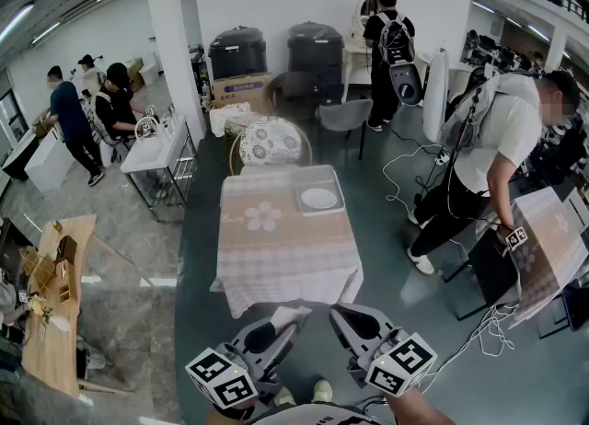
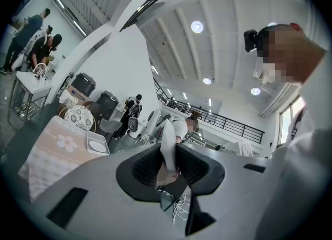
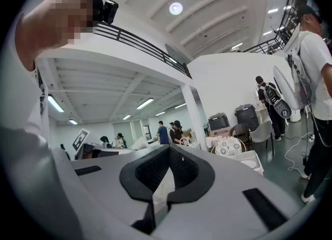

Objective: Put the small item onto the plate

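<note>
Left gripper (image 2: pixel 168 148) hangs short of the table's (image 1: pixel 276 248) near edge, jaws slightly parted with nothing between them. Plate (image 1: pixel 319 198) sits bare in the tray (image 1: pixel 302 204) at the far right corner; small item not visible in any view. Right gripper (image 3: pixel 167 153) closed and empty, so task apparently unstarted: finding, pickup and placement all remain.

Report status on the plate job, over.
Left gripper jaws slightly apart, empty; right gripper shut, empty. Plate bare in tray, table's far right corner. Small item not in sight. Nothing in the way.
</note>
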### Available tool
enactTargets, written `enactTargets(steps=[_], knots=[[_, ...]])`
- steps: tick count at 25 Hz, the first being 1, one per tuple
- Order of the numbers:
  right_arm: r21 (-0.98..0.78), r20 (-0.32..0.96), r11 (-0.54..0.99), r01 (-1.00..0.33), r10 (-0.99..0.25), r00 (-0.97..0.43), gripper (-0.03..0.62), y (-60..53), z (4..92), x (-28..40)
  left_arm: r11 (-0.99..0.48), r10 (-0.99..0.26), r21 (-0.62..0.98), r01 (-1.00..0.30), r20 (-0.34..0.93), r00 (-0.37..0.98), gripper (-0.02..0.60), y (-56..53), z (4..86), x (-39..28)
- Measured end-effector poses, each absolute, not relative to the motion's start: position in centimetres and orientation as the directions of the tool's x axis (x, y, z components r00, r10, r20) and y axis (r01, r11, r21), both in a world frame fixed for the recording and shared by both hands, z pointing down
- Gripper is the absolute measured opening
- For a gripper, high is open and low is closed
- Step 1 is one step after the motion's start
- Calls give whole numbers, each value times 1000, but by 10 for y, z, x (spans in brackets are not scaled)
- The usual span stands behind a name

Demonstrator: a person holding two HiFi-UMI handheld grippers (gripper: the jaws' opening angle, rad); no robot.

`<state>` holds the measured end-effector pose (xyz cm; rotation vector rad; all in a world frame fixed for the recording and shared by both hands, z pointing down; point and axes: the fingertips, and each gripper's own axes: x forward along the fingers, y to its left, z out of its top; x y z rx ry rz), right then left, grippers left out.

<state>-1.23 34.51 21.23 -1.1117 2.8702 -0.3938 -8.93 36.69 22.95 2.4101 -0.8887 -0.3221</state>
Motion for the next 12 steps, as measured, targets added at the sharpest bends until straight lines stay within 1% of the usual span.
enactTargets(steps=[12], knots=[[-241, 58, 727, -643, -651, -757, 14, 342, 213, -19, -627, -662, 565, -536, -24, 749, 89, 363, 229, -91]])
